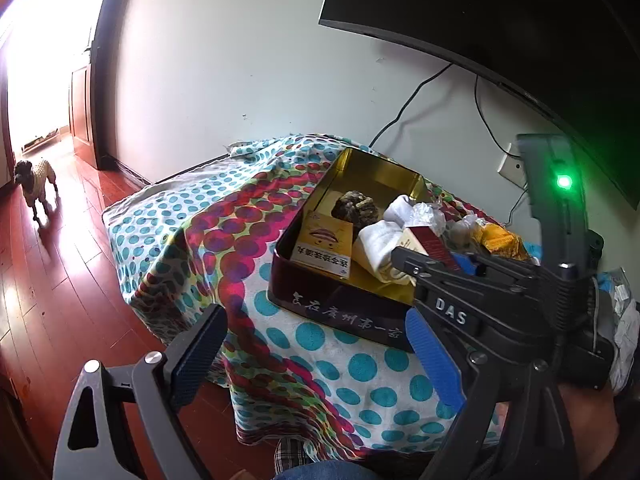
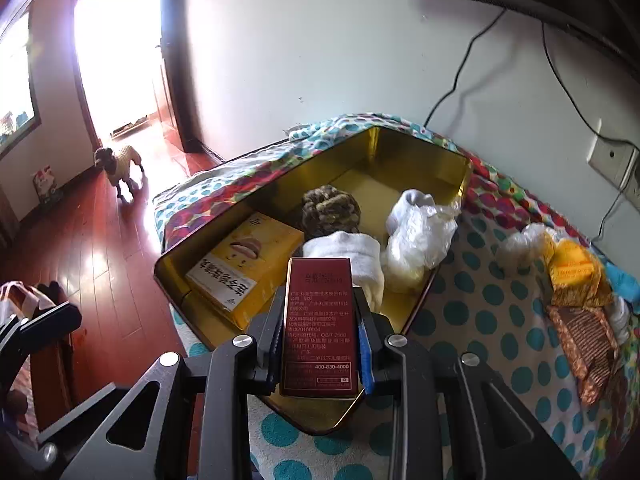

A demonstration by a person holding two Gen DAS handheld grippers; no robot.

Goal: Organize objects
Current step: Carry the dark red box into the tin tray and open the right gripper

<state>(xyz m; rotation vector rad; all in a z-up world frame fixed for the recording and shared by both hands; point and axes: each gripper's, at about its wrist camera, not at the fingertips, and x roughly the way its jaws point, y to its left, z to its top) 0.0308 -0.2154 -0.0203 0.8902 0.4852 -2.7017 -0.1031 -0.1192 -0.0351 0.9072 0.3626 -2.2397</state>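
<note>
Red box (image 2: 319, 322) is clamped by its long sides in right gripper (image 2: 322, 344), long axis pointing fwd along the fingers, held over near end of open gold tin (image 2: 424, 160). Free tin floor lies directly below, btwn yellow box (image 2: 244, 264) and white sock roll (image 2: 348, 256). Left gripper (image 1: 316, 360) hangs wide open, empty, just short of tin's near wall; right is the nearer one.

White wall (image 1: 224, 80); red wooden floor (image 1: 60, 280); bright doorway (image 2: 116, 52); dark screen (image 1: 500, 20) mounted above.
</note>
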